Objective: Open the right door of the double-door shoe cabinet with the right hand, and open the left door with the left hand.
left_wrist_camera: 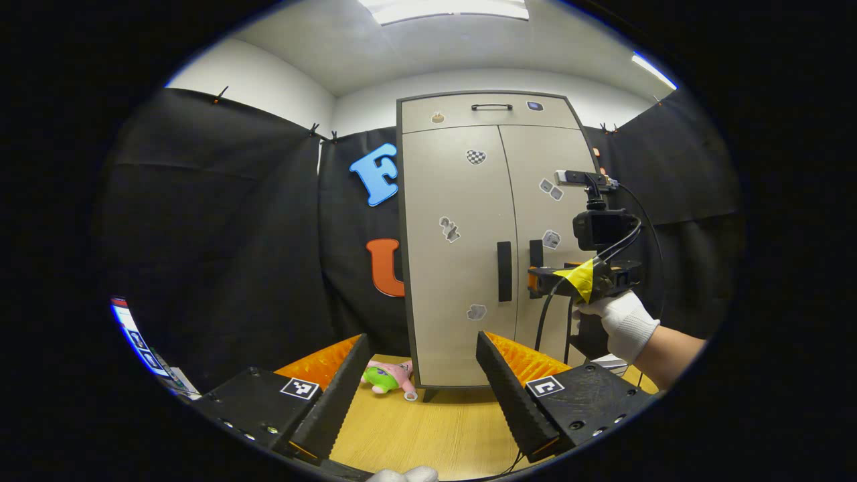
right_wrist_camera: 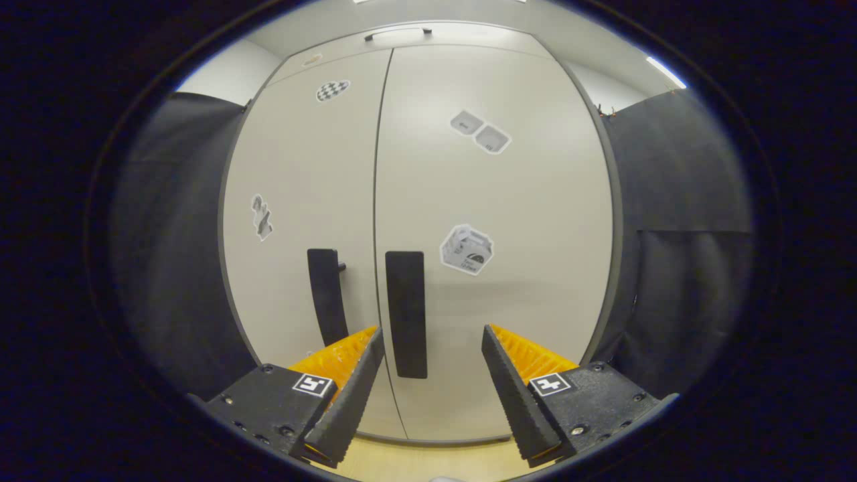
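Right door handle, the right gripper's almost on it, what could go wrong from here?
1. The right gripper is open, and the right door handle sits near its left finger rather than centred between the fingers, so closing now might miss or clip it.
2. The left door handle stands close beside it; drifting that way could catch the wrong door.
3. The left gripper hangs back from the cabinet with a plush toy on the floor by the left door, which may get nudged.
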Action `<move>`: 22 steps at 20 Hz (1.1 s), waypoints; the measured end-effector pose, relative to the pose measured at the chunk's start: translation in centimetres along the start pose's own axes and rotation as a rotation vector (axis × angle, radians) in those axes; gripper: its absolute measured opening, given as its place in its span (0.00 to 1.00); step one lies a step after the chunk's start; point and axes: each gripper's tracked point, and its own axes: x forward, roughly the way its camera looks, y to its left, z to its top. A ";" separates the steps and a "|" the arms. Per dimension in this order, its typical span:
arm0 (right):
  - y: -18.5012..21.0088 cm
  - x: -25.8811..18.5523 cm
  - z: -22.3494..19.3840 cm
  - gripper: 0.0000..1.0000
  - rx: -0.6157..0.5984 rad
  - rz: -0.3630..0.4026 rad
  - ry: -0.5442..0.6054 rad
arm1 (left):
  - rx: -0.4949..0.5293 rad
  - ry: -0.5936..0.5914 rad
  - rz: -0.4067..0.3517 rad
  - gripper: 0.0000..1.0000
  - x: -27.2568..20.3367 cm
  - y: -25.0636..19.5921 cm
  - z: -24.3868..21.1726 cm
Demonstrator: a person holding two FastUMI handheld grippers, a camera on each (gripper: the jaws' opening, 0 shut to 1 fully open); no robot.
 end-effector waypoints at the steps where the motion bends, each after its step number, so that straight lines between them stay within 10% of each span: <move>1: 0.4 0.7 0.0 0.87 0.012 0.005 0.004 | -0.003 -0.001 0.013 0.96 -0.1 0.1 0.0; 11: 0.8 3.7 -0.2 0.41 -0.033 -0.048 0.025 | -0.014 0.024 0.109 0.96 -0.5 1.7 -0.2; 22: 0.6 0.6 -0.6 0.22 -0.042 0.060 0.053 | -0.026 0.013 0.127 0.96 -2.2 3.8 -0.3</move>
